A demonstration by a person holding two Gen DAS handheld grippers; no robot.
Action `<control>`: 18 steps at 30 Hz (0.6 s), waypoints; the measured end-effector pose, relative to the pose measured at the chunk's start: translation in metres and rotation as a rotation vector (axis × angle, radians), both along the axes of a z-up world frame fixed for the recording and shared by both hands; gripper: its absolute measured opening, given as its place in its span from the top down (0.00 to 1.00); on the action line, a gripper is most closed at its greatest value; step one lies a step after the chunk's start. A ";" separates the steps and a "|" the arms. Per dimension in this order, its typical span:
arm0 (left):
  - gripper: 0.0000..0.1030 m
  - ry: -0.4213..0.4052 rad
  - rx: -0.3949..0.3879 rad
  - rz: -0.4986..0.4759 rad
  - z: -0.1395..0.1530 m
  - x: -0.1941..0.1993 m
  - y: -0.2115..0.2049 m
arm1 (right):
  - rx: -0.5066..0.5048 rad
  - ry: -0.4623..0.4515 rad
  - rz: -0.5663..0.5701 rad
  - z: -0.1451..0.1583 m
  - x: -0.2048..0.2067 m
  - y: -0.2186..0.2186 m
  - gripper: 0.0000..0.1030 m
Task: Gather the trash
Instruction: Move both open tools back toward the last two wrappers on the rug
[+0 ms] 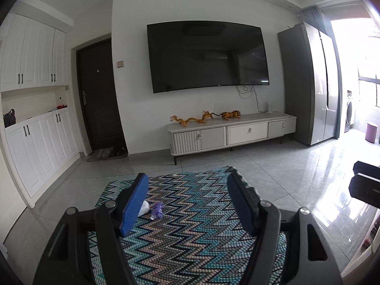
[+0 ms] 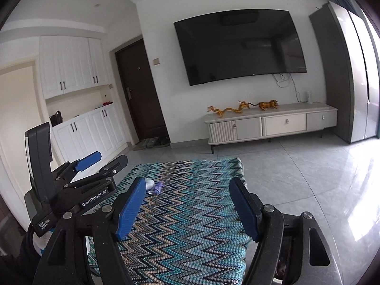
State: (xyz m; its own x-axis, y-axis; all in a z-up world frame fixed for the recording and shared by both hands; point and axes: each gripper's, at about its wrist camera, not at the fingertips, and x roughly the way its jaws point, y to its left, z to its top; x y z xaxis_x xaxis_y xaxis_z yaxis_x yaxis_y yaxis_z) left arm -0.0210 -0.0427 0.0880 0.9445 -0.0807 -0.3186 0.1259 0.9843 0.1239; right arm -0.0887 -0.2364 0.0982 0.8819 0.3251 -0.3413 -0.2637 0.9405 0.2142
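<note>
Right now you are holding both tools above the rug with nothing between the fingers: the left gripper is standing released, and so is the right gripper. The trash, a crumpled white wad touching a purple wrapper, is lying on the rug's far left part. Both scraps are looking light and crinkly, so a careless pinch is likely to push them away or snag the knobbly zigzag weave; beyond the rug, glossy floor tiles are reflecting daylight.
</note>
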 end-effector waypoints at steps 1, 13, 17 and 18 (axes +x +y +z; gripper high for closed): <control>0.35 -0.004 0.000 0.006 0.000 0.002 0.004 | -0.009 -0.004 0.012 0.002 0.003 0.005 0.31; 0.35 0.076 -0.045 0.111 0.006 0.077 0.093 | -0.039 0.012 0.192 0.023 0.067 0.066 0.31; 0.35 0.183 -0.097 0.152 -0.020 0.120 0.128 | -0.043 0.056 0.230 0.010 0.109 0.087 0.31; 0.35 0.212 -0.106 0.158 -0.029 0.131 0.134 | -0.047 0.072 0.236 0.004 0.121 0.094 0.31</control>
